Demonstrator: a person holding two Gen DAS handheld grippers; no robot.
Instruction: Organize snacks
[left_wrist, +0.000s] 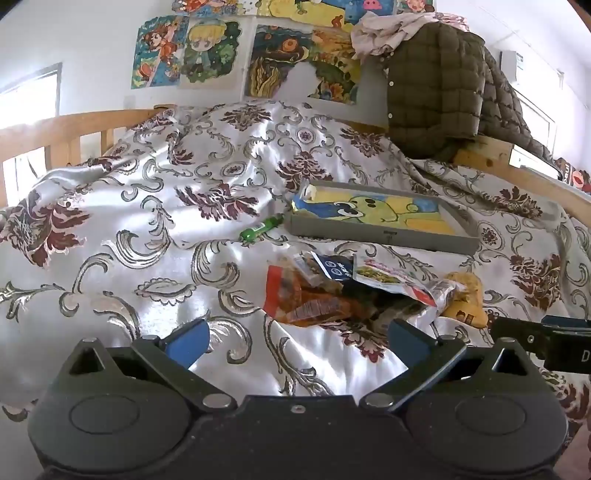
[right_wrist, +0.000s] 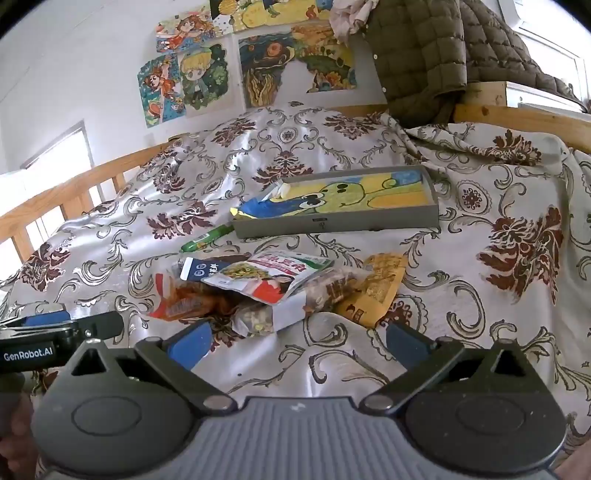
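The snacks lie in a loose heap on the bedspread (right_wrist: 369, 362), near both grippers, packets overlapping: a red bag (right_wrist: 177, 295) at the left, a blue-and-white carton (right_wrist: 203, 267) behind it, a white packet (right_wrist: 269, 273) on top, a clear nut bag (right_wrist: 280, 314) under that and a yellow pouch (right_wrist: 376, 288) at the right. Farther off sits the grey tray (right_wrist: 332, 221), its floor covered by a cartoon picture, with a blue-yellow packet (right_wrist: 258, 208) already slumped over its left end; I judge the tray to be where the heap should go, so most of the work is still ahead. A green tube (right_wrist: 207, 238) rests on the cloth just left of the tray, outside it.

The left gripper (left_wrist: 295, 338) has its fingers spread wide, nothing between them, low over the cloth short of the red bag. The right gripper (right_wrist: 295, 339) is likewise agape and empty, lined up near the nut bag and yellow pouch, probably so each side takes its nearest packet. The soft, rumpled cloth may let thin packets slide
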